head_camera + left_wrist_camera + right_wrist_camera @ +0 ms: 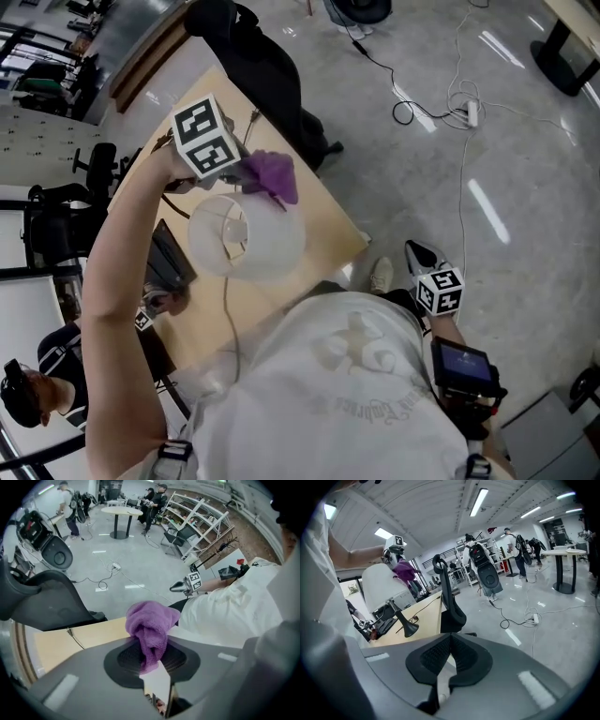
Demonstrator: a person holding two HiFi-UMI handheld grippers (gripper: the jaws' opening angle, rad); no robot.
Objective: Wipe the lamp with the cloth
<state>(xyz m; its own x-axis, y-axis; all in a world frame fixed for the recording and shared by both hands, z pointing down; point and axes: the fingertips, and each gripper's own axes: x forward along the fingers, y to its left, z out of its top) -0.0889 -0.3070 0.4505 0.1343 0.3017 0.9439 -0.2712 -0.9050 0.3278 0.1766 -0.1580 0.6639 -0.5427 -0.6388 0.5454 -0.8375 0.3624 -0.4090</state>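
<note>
Pale wooden tabletop point(323, 225), carrying the white drum-shaded lamp point(253, 239) on a black foot. Above the shade, left hand-held gripper point(151, 654), pointing steeply down, pinching the purple fluffy cloth point(150, 625). Right hand-held gripper point(449, 654) low beside the person's hip, well apart from the tabletop, pressed together on nothing. Cloth bunched at the shade's upper edge.
</note>
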